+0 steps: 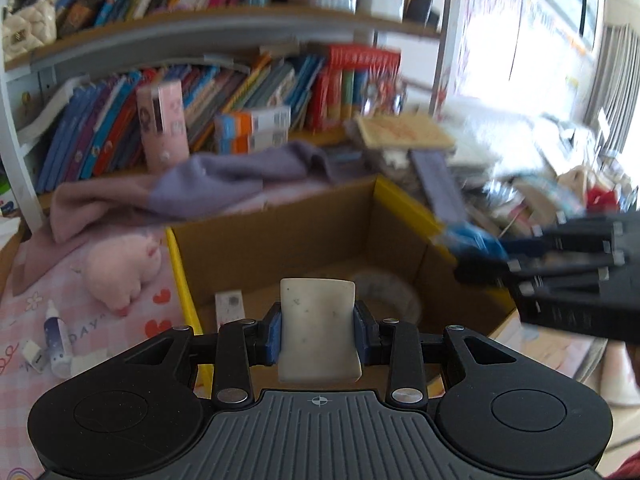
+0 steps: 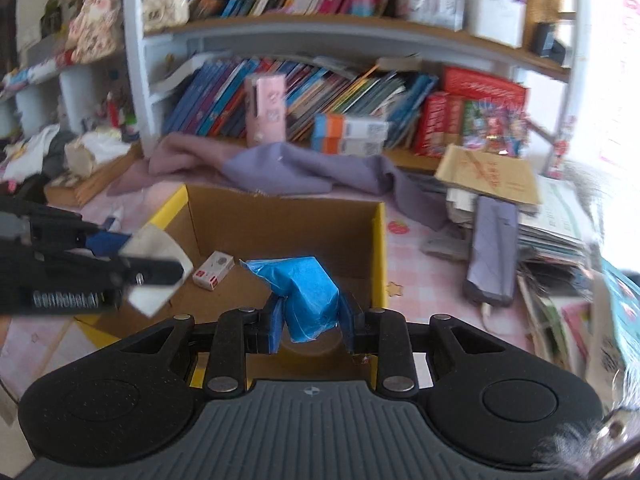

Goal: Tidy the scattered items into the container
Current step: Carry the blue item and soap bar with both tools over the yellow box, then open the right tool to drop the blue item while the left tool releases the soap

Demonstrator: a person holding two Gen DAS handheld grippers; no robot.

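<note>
Behind the pink patterned tabletop (image 2: 420,264), a white bookshelf (image 2: 304,32) crammed with leaning books fills the back of both views; a lilac cloth (image 2: 304,168) lies crumpled along the foot of it, reaching to the far rim of the box; to the right a heap of papers and booklets (image 2: 532,216) is stacked beside a dark purple pouch (image 2: 494,252); in the middle stands the open cardboard box (image 1: 280,216) with yellow edges, its flaps up, a small white-and-red packet (image 2: 213,270) lying on its floor near the left wall and something round and greyish, too blurred to name, further right; left of the box on the tabletop rests a pink plush toy (image 1: 124,272), and nearer still a small white bottle (image 1: 54,336) on its side; the left gripper (image 1: 319,330) is clamped on a pale, flat white block (image 1: 318,328), held upright over the near part of the box; the right gripper (image 2: 310,320) pinches a crumpled blue wrapped packet (image 2: 308,292) between its blue pads, likewise above the box's near side; each gripper shows at the edge of the other's view.
</note>
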